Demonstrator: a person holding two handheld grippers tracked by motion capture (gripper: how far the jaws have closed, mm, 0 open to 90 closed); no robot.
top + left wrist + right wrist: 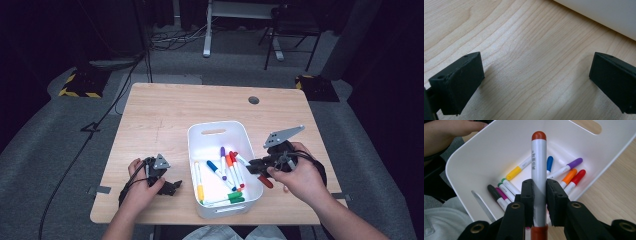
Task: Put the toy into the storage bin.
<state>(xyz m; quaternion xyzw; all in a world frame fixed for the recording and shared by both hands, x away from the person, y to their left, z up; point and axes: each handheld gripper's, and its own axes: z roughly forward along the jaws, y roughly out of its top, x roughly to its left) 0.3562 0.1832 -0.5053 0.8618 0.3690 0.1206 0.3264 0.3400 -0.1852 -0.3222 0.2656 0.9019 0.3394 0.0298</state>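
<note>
Item: red marker (538,177), gripped mid-barrel by right gripper (539,195) | over white bin (200,145), lower right | left gripper (534,80) open, idle | tip: release low inside bin.

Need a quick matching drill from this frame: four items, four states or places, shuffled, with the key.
Items:
1. right gripper
2. left gripper
3. yellow-capped white marker
4. white plastic bin

States or places:
A. lying inside the bin
B. open, nothing between its fingers, over bare light wooden table
C. standing on the table between the two hands
D. shut on a white marker with dark red cap, above the bin

Pairs: 1-D, 2-B, 3-A, 4-C
</note>
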